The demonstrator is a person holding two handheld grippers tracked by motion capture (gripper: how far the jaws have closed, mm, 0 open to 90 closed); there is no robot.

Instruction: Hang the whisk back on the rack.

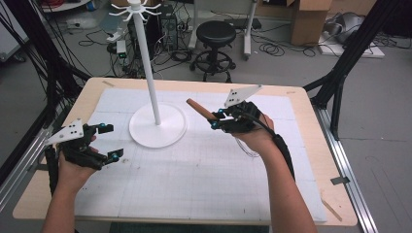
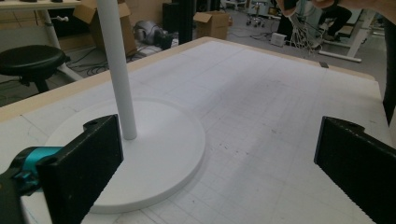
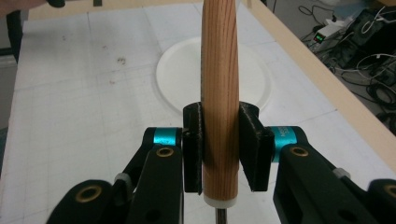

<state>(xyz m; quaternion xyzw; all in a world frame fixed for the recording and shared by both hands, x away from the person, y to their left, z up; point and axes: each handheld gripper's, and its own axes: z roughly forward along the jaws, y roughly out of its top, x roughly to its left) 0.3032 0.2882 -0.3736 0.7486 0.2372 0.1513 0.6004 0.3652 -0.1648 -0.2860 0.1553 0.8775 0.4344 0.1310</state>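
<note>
High view: the person's right forearm comes in from the bottom edge and slants up toward the middle of the table (image 1: 301, 104), wrist bent so that the right gripper (image 1: 216, 118) is held clear above the white mat (image 1: 204, 170). Its jaws are clamped on a wooden handle (image 1: 200, 109), which sticks out up and to the left, pointing toward the white stand (image 1: 158, 124). The handle is off the mat, to the right of the stand's pole and apart from it. A black cable trails from this gripper along the forearm.

Right gripper view: both black jaws press flat against the sides of the wooden handle (image 3: 219, 93), which runs straight up between them. A pale collar and a thin metal stem show at its lower end. The stand's round base (image 3: 177, 79) lies on the mat beyond.

Left gripper (image 1: 108, 141): held low at the left edge of the mat, the hand wrapped around the body from beneath, forearm rising from the bottom left corner. Its jaws stand wide apart with nothing between them. In the left gripper view the stand's base (image 2: 154, 154) lies just ahead of the jaws, nearer the left-hand one.
</note>
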